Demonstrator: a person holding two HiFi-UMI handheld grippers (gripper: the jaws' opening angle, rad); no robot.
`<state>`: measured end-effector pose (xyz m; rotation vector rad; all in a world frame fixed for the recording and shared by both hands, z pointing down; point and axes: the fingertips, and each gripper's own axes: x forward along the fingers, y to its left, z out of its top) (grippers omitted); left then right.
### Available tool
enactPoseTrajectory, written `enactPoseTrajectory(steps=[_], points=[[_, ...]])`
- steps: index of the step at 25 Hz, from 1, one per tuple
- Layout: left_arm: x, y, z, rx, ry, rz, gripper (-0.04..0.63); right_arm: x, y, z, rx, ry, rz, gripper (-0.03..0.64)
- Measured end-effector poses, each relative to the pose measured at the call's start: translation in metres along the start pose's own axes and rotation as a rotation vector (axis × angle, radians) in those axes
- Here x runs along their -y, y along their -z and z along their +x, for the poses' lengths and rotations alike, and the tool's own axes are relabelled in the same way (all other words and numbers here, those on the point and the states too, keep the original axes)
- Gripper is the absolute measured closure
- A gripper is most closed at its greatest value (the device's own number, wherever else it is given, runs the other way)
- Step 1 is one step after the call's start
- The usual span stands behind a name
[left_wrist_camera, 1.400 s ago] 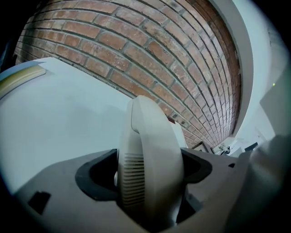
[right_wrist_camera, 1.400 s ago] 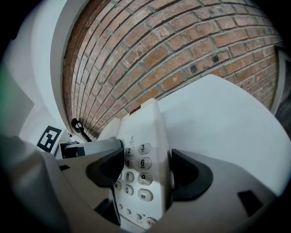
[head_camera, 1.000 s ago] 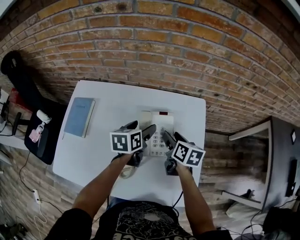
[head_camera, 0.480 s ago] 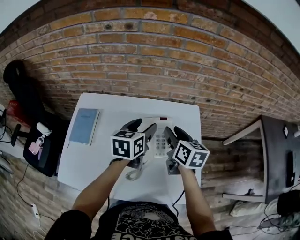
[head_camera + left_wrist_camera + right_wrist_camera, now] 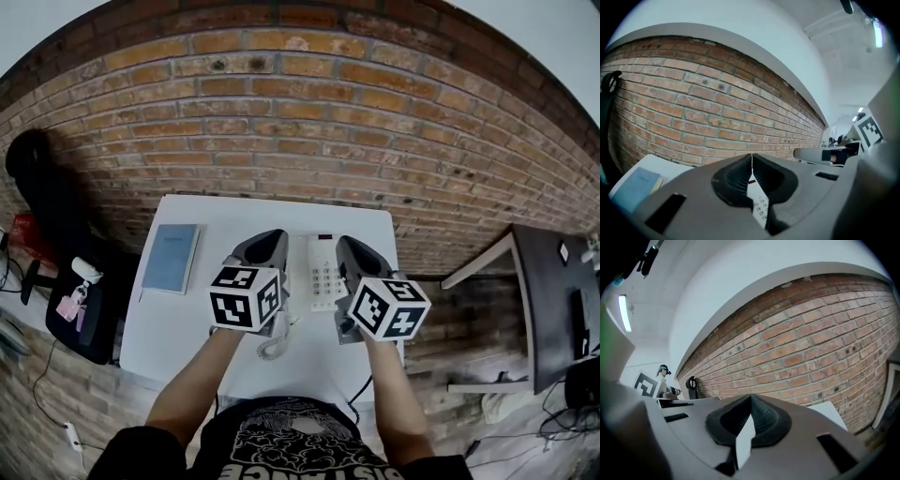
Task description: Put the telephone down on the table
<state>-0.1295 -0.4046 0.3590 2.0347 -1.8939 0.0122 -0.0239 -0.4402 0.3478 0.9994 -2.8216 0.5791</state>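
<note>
**Head view:** The left grey two-jaw gripper (image 5: pixel 265 242) and the right grey two-jaw gripper (image 5: pixel 351 247) are both held up over the white table (image 5: pixel 217 319). Each one has a cube with black and white squares on it. Both point at the red brick wall (image 5: pixel 300 122). The jaws of both are closed tight, with nothing in them. The white telephone with small buttons (image 5: pixel 324 273) lies flat on the table, between the two grippers. Neither gripper touches it. Its curly white cord (image 5: pixel 275 345) lies on the table near the person. A thin blue book (image 5: pixel 172 258) lies on the left part of the table, well apart from the telephone.

**Left gripper view:** The left gripper (image 5: pixel 751 157) has its two dark pads pressed together, and only a thin line shows between them. Nothing is held there. Below the pads you can see some of the telephone (image 5: pixel 760 207) and its buttons on the table. The blue book (image 5: pixel 637 185) is at the lower left. The brick wall (image 5: pixel 693 108) is behind.

**Right gripper view:** The right gripper (image 5: pixel 750 397) is clenched too, and it is empty. A white strip shows below the pads, but I cannot tell what it is. A corner of the table (image 5: pixel 829 411) sticks out on the right, in front of the brick wall (image 5: pixel 811 348).
</note>
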Motion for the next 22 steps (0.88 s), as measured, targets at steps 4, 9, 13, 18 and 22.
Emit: enactPoseTrajectory(steps=[4, 9, 13, 18, 22], points=[[-0.002, -0.002, -0.009, 0.019, -0.010, -0.002, 0.583, -0.010, -0.004, -0.004, 0.014, -0.012, -0.022, 0.614], [-0.006, 0.000, -0.014, 0.021, -0.023, 0.002, 0.583, -0.012, -0.002, -0.007, 0.017, -0.017, -0.026, 0.614], [-0.008, 0.004, -0.017, 0.020, -0.032, -0.003, 0.583, -0.013, -0.002, -0.009, 0.021, -0.019, -0.034, 0.614], [-0.008, 0.009, -0.016, 0.014, -0.039, -0.008, 0.583, -0.011, -0.001, -0.010, 0.021, -0.017, -0.046, 0.614], [-0.009, 0.009, -0.014, 0.014, -0.039, -0.006, 0.583, -0.011, 0.001, -0.009, 0.021, -0.017, -0.047, 0.614]])
